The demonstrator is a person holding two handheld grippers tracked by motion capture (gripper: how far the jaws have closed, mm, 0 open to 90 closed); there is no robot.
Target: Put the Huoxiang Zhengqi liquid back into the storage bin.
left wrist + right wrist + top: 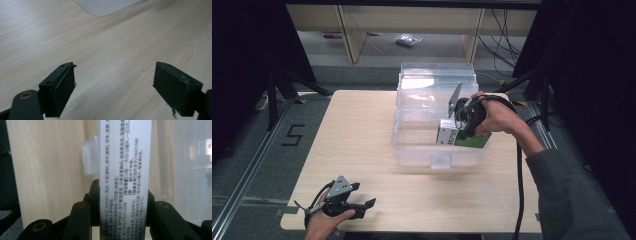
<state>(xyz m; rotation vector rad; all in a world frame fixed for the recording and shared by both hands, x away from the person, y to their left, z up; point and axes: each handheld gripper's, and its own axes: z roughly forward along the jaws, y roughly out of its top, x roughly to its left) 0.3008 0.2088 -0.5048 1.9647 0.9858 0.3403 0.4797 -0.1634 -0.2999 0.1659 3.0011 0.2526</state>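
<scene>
Since our right hand-held gripper (460, 131) is clamped across the narrow faces of the carton (464, 138) inside the clear bin (439, 161), we judge it light, stiff yet crushable; the left hand-held gripper (362, 204) rests apart on the desk (362, 130), well short of the bin

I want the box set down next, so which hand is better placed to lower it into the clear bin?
Right: its tongs already clamp the green-and-white cardboard box inside the clear plastic bin. The left tongs sit open at the table's near edge.

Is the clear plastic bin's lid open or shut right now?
Open. The lid stands tilted up behind the bin, and the right tongs hold a box down inside it.
</scene>
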